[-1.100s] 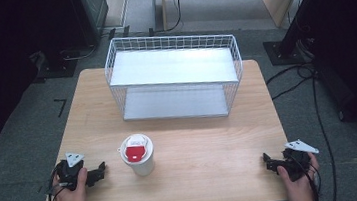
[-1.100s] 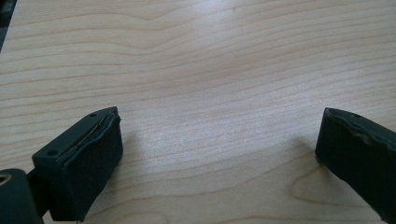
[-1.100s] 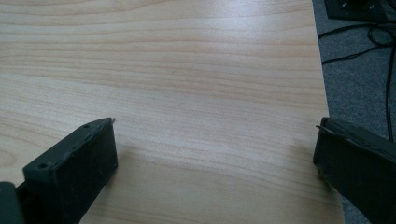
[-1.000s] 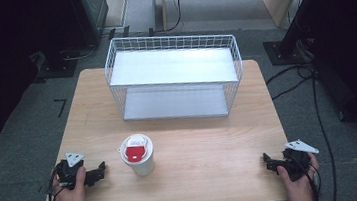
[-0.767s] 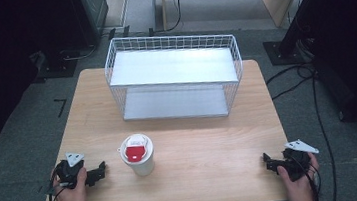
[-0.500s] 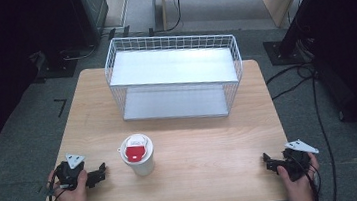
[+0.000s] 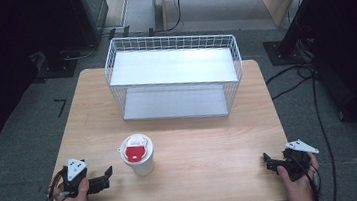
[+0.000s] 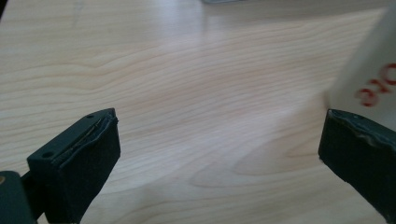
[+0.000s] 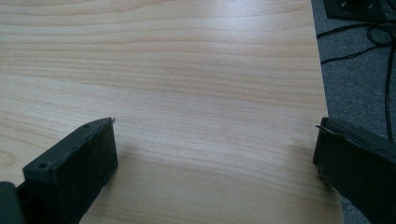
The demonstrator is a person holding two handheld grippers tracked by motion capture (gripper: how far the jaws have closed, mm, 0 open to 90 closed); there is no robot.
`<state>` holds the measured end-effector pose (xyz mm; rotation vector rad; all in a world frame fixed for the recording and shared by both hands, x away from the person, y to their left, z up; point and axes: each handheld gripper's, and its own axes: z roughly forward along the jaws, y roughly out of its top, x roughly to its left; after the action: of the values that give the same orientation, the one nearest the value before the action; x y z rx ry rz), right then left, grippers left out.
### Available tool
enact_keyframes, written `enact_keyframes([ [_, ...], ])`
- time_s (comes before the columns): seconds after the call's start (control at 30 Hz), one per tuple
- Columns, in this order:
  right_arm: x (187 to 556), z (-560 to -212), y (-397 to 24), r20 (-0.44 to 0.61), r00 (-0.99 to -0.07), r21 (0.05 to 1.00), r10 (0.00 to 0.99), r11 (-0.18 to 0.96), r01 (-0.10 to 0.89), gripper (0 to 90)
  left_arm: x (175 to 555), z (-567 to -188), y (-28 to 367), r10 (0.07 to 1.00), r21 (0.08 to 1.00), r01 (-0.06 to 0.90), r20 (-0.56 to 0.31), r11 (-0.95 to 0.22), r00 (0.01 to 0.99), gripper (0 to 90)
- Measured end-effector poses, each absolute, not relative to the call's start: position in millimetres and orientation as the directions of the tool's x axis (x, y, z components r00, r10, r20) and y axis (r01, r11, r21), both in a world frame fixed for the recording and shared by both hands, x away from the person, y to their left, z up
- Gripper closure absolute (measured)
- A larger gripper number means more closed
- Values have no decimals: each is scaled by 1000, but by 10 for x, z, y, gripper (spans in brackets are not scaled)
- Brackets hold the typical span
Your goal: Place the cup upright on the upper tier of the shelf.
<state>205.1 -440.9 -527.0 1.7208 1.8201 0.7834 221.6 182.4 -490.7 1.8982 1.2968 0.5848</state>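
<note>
A wooden table (image 7: 181, 145) is seen in the middle of the high view, with a white wire basket (image 7: 174, 76) set on its upper half. A white cup (image 7: 137, 155) with a red patch on its lid is placed upright in the lower left part of the table, well apart from the basket. The left gripper (image 7: 105, 174) is held at the lower left of the frame, near the cup but not touching it; in the left gripper view its jaws are spread wide with nothing between them, and the cup (image 8: 373, 79) is glimpsed at the right edge. The right gripper (image 7: 268, 160) is held at the lower right, beside the table's edge, its jaws likewise wide apart and empty. Cables (image 7: 312, 96) are seen on the grey floor at the right.
</note>
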Motion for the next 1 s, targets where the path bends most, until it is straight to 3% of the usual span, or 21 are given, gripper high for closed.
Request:
enact_keyframes([
  [0.57, 2051, -5270, -4409, 23, -66, 711, 998, 29, 702, 0, 2018, -4797, 1334, 822, 820, 521, -115, -239, 558, 0],
  [1.0, 2051, -5270, -4409, 23, -66, 711, 998, 30, 702, 0, 2057, -4810, 1105, 778, 847, 500, -186, -183, 600, 0],
])
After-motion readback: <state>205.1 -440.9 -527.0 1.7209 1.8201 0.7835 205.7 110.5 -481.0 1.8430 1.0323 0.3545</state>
